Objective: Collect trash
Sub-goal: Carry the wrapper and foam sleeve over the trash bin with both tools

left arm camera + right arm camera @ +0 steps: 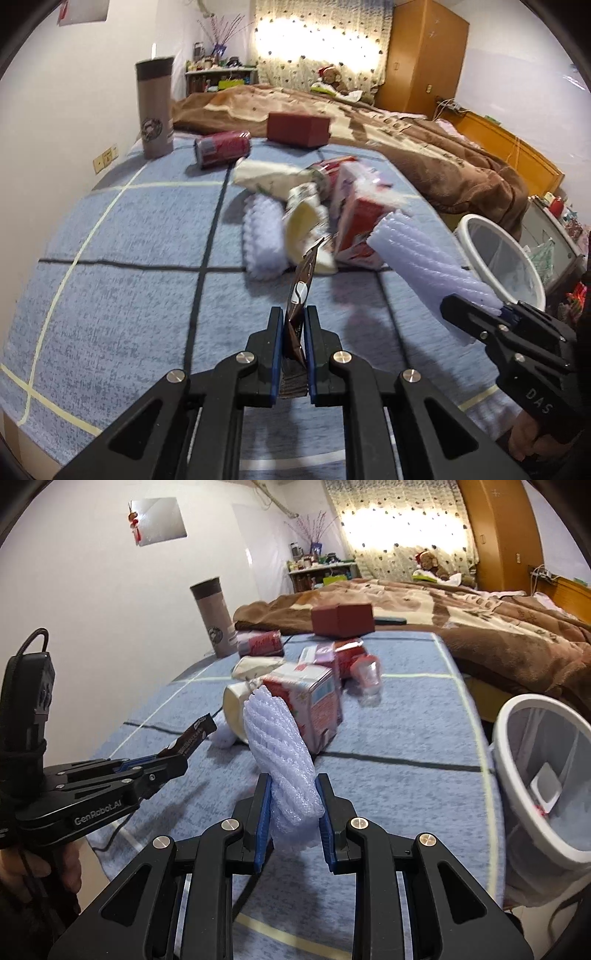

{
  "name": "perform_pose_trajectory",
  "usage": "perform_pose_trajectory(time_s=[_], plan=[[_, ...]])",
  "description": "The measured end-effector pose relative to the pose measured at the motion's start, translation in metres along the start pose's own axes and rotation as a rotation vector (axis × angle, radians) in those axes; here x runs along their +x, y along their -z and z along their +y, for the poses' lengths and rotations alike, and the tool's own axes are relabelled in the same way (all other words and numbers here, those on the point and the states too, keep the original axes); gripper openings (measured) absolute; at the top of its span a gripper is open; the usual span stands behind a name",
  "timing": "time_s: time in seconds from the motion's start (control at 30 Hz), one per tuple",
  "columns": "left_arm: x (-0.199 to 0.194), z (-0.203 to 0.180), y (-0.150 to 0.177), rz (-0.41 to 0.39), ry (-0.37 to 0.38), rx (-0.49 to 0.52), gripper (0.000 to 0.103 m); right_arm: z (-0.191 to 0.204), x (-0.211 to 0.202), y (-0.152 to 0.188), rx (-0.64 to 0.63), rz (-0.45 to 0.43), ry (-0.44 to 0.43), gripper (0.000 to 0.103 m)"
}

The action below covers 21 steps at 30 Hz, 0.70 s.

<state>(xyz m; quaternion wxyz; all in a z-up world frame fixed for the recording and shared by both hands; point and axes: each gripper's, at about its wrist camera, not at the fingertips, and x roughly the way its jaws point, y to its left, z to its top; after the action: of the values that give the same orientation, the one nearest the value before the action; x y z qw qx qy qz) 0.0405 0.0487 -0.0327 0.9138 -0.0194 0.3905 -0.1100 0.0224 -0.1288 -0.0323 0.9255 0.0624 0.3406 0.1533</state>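
- Bedroom setting: blue checked bed cover (129,236) with pale and dark grid lines, brown blanket (424,140) heaped behind, dotted curtain (321,40) lit from the window.
- Left gripper (294,332): closed tight on a dark brown sachet (301,291); its print is too small to read. Housing reads "GenRobot.AI" in the right wrist view.
- Right gripper (293,812): clamped on a white foam net sleeve (280,746), held above the cover. Housing reads "DAS" in the left wrist view.
- Trash pile, mid-cover: red-and-white carton (314,705), red can (221,147) on its side, second foam net (262,240), paper cup (306,236); labels blurred.
- Tall brown tumbler (155,107) upright by the wall, round logo unreadable; dark red box (297,129) beside the blanket.
- White bin (546,775) just off the cover's right edge; open cover lies between grippers and pile.
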Motion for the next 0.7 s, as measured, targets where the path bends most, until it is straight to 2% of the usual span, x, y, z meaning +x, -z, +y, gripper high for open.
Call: perform_pose_trajectory(time_s=[0.33, 0.7], plan=[[-0.009, -0.049, -0.025, -0.059, 0.074, 0.068, 0.012, -0.031, -0.033, -0.010, 0.041, -0.084, 0.074, 0.024], [0.009, -0.121, -0.044, -0.058, 0.177, 0.155, 0.012, -0.078, -0.056, -0.013, 0.125, -0.123, 0.188, 0.024]])
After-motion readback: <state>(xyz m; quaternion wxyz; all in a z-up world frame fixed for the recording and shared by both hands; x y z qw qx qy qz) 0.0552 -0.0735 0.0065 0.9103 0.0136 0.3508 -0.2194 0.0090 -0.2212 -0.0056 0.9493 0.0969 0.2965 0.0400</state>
